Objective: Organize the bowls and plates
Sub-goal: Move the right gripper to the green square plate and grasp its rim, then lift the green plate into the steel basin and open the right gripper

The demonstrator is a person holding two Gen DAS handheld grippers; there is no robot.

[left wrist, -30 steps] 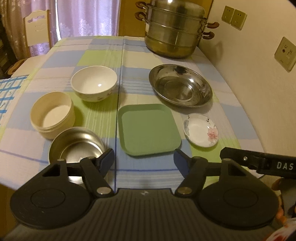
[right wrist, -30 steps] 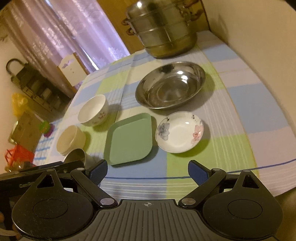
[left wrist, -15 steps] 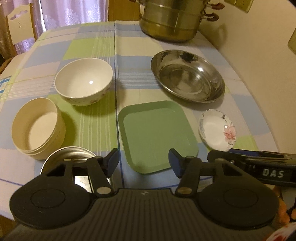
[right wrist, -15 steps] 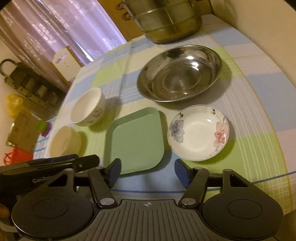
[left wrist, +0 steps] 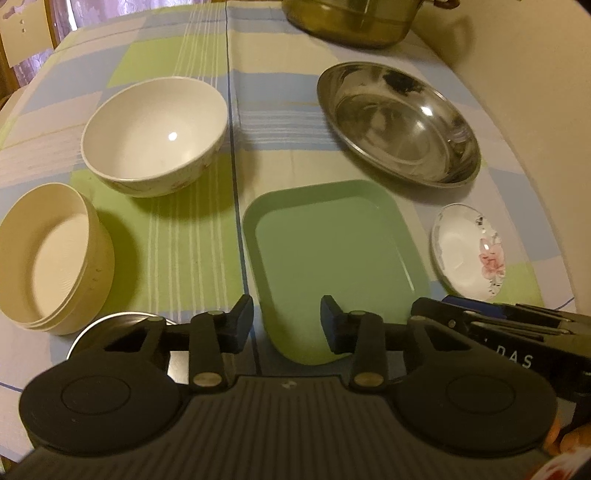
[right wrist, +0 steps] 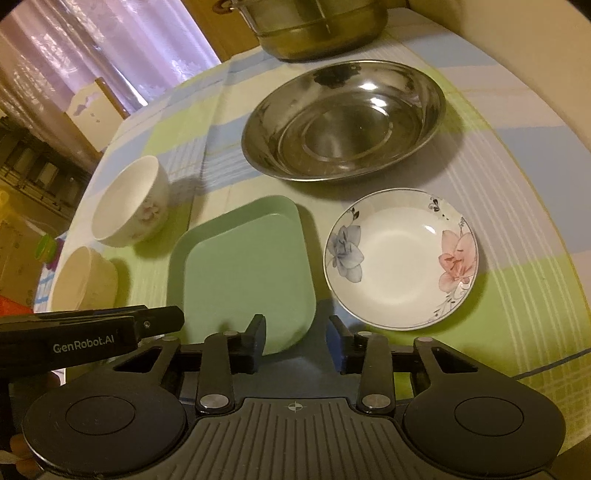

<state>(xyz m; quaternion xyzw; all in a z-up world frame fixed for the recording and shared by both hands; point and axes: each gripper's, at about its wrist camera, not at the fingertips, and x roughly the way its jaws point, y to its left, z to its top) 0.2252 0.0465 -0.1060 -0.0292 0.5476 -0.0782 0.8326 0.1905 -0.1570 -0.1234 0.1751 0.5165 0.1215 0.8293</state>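
A green square plate (left wrist: 332,254) (right wrist: 243,273) lies near the table's front. A small floral dish (left wrist: 467,251) (right wrist: 400,258) lies to its right. A steel basin (left wrist: 399,122) (right wrist: 343,118) stands behind them. A white bowl (left wrist: 155,134) (right wrist: 131,201), a cream bowl (left wrist: 51,254) (right wrist: 83,278) and a small steel bowl (left wrist: 110,326) sit to the left. My left gripper (left wrist: 286,325) is open and empty over the green plate's near left corner. My right gripper (right wrist: 297,341) is open and empty at the plate's near right corner.
A large steel steamer pot (left wrist: 354,22) (right wrist: 317,29) stands at the back of the checked tablecloth (left wrist: 177,236). A wall (left wrist: 535,92) runs along the right side. A chair (right wrist: 92,103) stands beyond the far left edge.
Both grippers have moved forward and down toward the green plate. The jaws of both have narrowed but stay open.
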